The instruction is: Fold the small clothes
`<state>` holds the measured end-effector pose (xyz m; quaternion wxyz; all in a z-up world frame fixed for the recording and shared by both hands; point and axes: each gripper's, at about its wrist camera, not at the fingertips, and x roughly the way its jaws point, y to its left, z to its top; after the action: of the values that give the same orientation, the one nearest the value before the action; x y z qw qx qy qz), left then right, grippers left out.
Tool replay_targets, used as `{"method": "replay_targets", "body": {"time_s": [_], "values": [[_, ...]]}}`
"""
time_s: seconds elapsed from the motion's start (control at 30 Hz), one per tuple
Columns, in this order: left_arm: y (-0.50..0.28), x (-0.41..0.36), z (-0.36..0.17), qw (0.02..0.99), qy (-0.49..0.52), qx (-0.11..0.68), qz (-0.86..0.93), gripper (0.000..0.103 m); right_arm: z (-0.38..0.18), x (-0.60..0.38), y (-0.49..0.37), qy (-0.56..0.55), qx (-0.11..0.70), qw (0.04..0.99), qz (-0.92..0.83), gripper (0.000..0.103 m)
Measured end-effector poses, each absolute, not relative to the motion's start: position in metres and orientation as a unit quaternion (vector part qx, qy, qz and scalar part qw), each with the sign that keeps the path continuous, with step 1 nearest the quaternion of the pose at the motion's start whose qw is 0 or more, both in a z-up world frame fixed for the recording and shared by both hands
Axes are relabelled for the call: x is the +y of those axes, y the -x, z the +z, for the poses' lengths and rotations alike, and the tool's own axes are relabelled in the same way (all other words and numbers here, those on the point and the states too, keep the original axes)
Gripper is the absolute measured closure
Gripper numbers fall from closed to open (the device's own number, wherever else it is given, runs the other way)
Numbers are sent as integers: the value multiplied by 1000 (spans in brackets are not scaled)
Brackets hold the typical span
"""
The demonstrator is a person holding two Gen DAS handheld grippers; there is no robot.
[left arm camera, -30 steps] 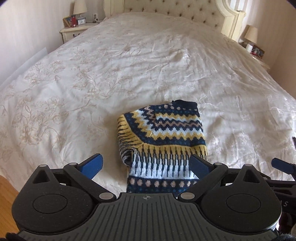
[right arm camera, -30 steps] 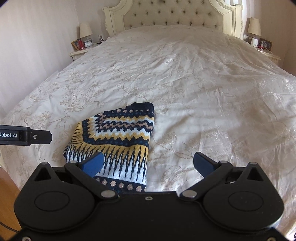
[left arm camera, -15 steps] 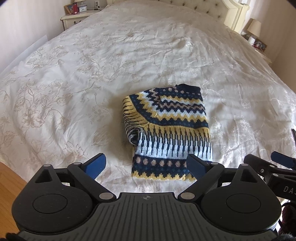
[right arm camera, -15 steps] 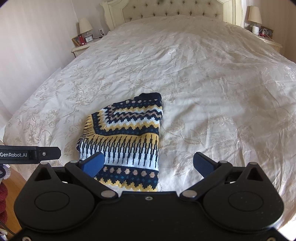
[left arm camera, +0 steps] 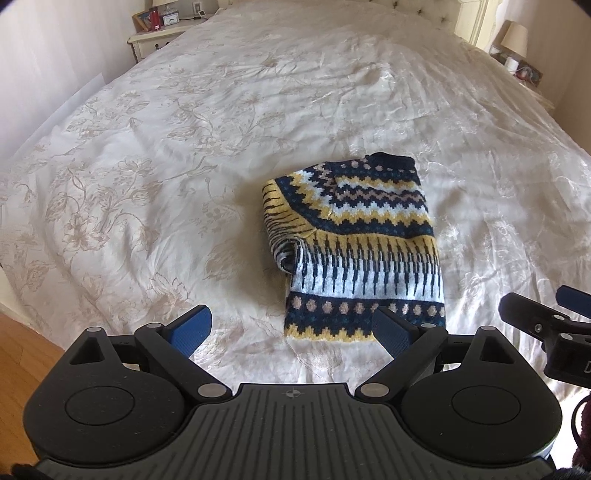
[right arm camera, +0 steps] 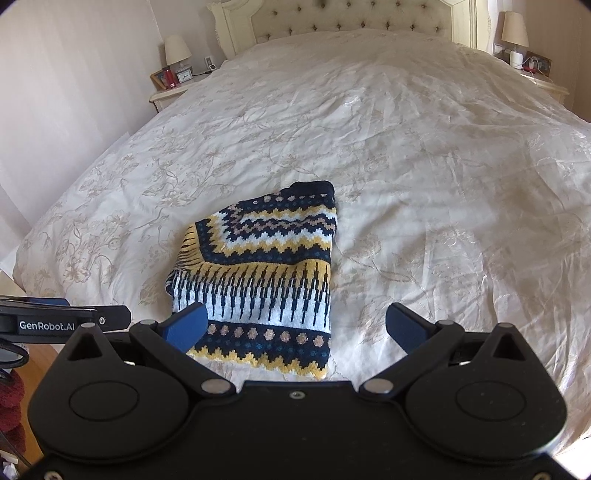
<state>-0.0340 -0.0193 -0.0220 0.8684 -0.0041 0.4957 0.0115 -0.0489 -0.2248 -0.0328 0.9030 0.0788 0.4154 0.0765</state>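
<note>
A small knitted sweater in navy, yellow and white zigzag bands lies folded near the foot of a bed; the right wrist view shows the sweater too. My left gripper hovers above the sweater's near hem, jaws wide open, nothing between them. My right gripper also stands open and empty, over the sweater's near right corner. Each gripper shows at the edge of the other's view: right gripper, left gripper.
The bed's cream floral bedspread spreads wide around the sweater. A tufted headboard stands at the far end. Nightstands with lamps flank it: left nightstand, right nightstand. Wooden floor shows at the lower left.
Both views have pulled back from the sweater, so its whole near hem now shows in front of the grippers. Both grippers stay open and empty.
</note>
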Motion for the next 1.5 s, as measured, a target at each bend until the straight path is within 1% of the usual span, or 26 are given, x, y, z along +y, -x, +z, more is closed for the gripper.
{"method": "replay_targets", "body": {"time_s": [1.5], "values": [[39, -36, -38, 849, -16, 528, -7, 9, -52, -236, 51, -91, 454, 885, 56, 1]]}}
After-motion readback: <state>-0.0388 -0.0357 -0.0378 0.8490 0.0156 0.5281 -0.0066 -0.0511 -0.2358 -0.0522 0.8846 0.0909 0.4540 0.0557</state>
